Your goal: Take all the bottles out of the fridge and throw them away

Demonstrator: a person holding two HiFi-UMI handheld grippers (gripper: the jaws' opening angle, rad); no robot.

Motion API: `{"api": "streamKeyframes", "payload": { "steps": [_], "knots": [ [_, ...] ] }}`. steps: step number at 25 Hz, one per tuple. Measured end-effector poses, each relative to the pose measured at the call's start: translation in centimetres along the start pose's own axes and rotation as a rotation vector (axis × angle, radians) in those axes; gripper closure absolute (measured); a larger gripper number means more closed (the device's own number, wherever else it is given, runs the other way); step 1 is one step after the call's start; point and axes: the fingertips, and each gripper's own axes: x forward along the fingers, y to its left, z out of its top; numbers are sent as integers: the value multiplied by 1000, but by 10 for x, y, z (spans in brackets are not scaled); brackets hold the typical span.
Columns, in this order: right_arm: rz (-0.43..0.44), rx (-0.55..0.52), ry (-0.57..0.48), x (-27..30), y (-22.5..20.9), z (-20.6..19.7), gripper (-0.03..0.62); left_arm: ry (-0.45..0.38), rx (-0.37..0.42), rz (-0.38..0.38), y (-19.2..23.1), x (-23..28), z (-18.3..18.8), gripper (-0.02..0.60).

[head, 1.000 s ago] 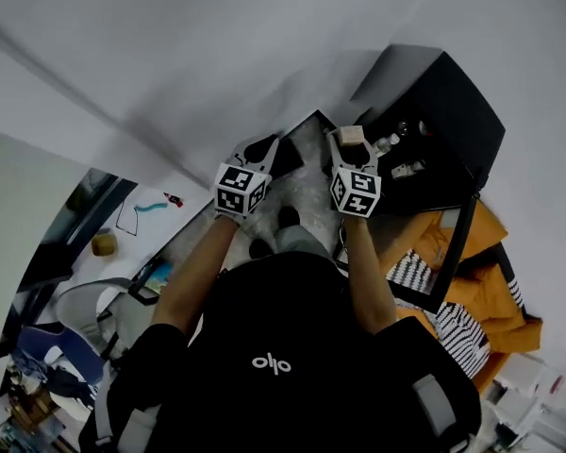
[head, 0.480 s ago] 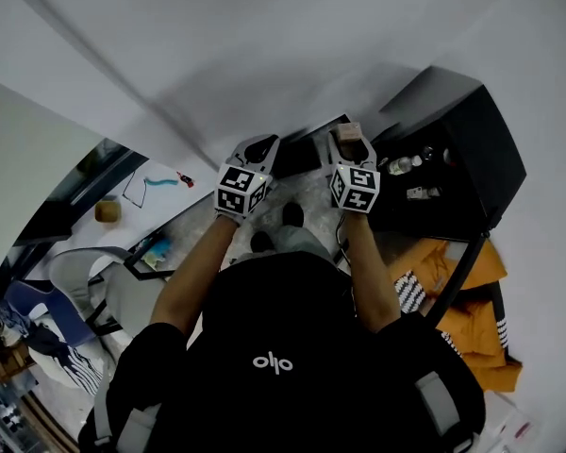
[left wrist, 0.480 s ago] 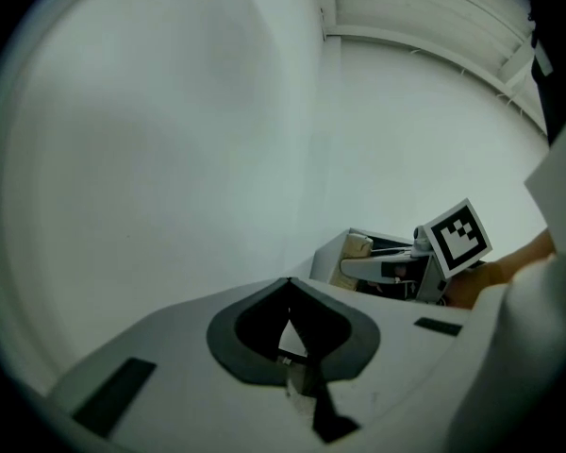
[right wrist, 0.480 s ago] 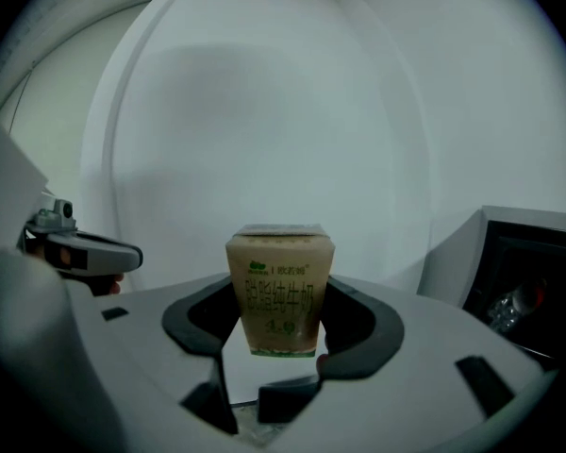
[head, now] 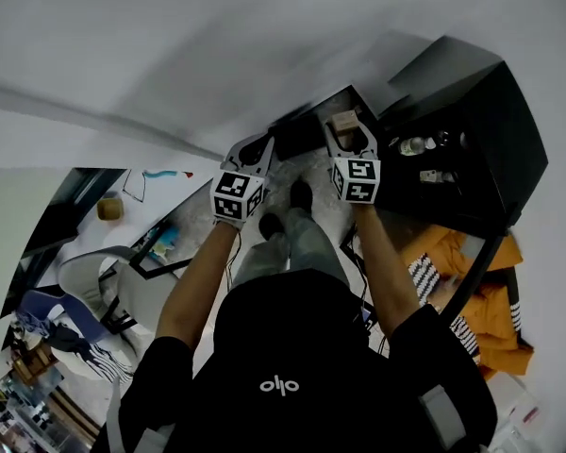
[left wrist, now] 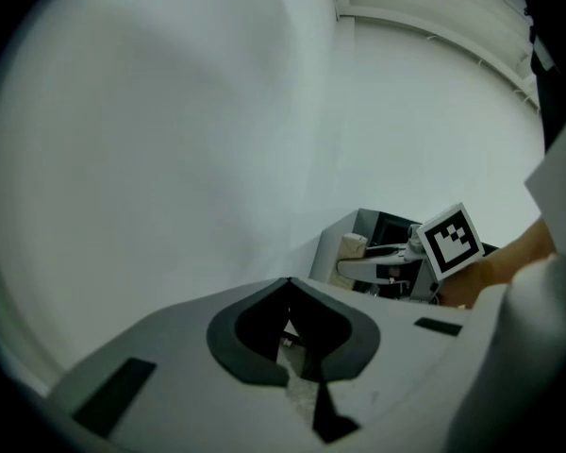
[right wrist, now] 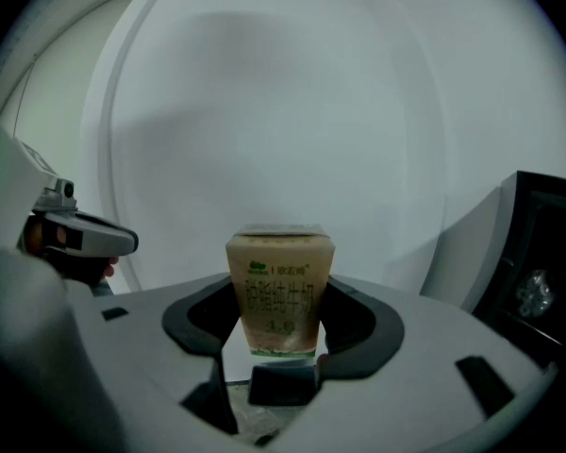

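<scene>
My right gripper [head: 347,128] is shut on a beige drink carton [head: 344,120], which stands upright between its dark pads [right wrist: 358,324]. The carton [right wrist: 280,291] carries green and brown print. My left gripper [head: 256,147] is shut with nothing in it, its tips [left wrist: 290,295] meeting in front of a white wall. From the left gripper view the right gripper [left wrist: 360,259] and its carton [left wrist: 354,246] show at the right. The black fridge [head: 472,102] stands open at the right, with a clear bottle [head: 413,145] and another small item [head: 432,175] inside.
A dark open box [head: 297,136] sits on the floor between the two grippers, against the white wall [head: 217,45]. Orange and striped cloth [head: 453,272] lies beside the fridge. A chair [head: 94,281] and clutter are at the lower left. My feet [head: 288,206] are on speckled floor.
Both grippers have sunk and moved forward toward the dark box by the wall. The carton stays in the right gripper. The fridge has shifted right in the head view.
</scene>
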Motion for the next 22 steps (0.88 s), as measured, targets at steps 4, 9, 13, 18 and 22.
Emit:
{"api": "streamKeyframes", "payload": {
  "steps": [4, 9, 13, 18, 22],
  "knots": [
    [17, -16, 34, 24, -5, -32, 338, 31, 7, -11, 10, 21, -28, 581],
    [22, -30, 53, 59, -14, -80, 338, 32, -3, -36, 22, 55, -75, 581],
    [25, -33, 61, 90, -16, -131, 338, 41, -4, -50, 34, 82, -129, 581],
    [32, -24, 75, 121, -11, -202, 338, 51, 4, -64, 50, 110, -192, 581],
    [36, -6, 103, 134, -7, -258, 338, 70, 12, -74, 56, 125, -235, 581]
  ]
}}
